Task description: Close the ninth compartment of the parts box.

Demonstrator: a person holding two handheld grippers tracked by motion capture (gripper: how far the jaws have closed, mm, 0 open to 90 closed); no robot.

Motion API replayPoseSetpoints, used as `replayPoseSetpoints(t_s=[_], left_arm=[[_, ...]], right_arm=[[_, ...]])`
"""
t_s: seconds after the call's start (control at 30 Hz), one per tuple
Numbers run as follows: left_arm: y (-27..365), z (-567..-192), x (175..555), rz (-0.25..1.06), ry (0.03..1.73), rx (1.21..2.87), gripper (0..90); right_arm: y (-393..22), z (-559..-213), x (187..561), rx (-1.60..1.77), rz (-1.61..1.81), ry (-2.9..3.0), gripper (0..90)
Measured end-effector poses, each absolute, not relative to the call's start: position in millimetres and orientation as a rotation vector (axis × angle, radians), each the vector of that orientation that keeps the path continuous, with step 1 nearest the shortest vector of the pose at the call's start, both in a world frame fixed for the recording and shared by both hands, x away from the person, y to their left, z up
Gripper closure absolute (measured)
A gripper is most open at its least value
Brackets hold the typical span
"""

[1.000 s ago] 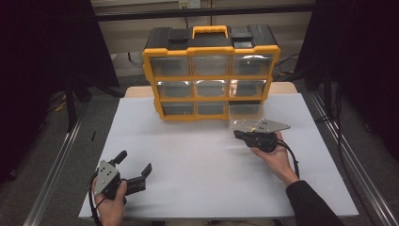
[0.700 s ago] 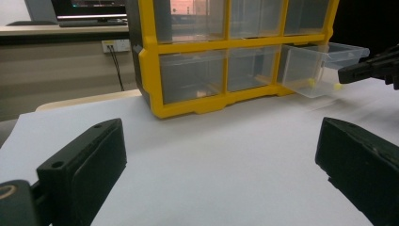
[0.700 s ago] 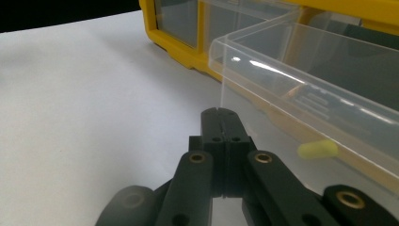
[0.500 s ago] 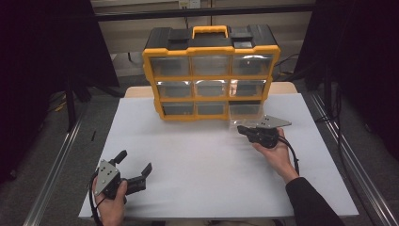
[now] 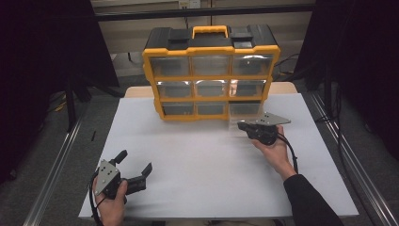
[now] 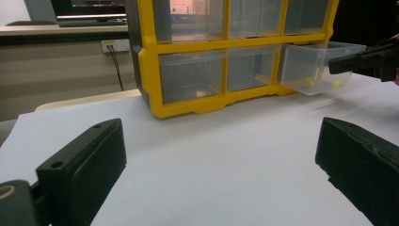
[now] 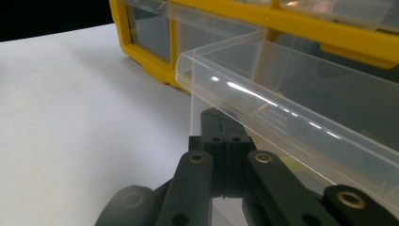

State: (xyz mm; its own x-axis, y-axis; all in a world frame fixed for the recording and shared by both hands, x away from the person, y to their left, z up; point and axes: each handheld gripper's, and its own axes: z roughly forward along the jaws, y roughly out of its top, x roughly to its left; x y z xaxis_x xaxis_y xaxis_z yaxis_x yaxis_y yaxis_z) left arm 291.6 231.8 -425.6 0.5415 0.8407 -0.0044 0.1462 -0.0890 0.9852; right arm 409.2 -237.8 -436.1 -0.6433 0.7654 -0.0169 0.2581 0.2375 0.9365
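Observation:
A yellow organizer with clear drawers stands at the back of the white tabletop. Its bottom right drawer is pulled partway out; in the left gripper view this drawer holds a few small yellow pieces. My right gripper is shut, its jaws pinched together on the drawer's front wall, tips just under the clear rim. My left gripper rests near the table's front left corner, jaws wide open with nothing between them, pointing toward the organizer.
The organizer has a black top and a yellow carry handle; its other drawers are pushed in. Metal rails run along both sides of the table. A beige wall with an outlet lies beyond the table's far edge.
My right gripper has crept slightly toward the organizer, still shut on the drawer front. The left gripper has stayed where it was.

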Motion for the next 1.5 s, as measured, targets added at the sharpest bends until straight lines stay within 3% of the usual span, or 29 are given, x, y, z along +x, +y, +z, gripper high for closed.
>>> replayPoseSetpoints(t_s=[1.5], left_arm=[[232.2, -425.8, 292.2, 0.719, 0.863, 1.583, 2.3]], right_arm=[[-237.1, -440.2, 432.7, 1.004, 1.424, 1.971, 90.0]])
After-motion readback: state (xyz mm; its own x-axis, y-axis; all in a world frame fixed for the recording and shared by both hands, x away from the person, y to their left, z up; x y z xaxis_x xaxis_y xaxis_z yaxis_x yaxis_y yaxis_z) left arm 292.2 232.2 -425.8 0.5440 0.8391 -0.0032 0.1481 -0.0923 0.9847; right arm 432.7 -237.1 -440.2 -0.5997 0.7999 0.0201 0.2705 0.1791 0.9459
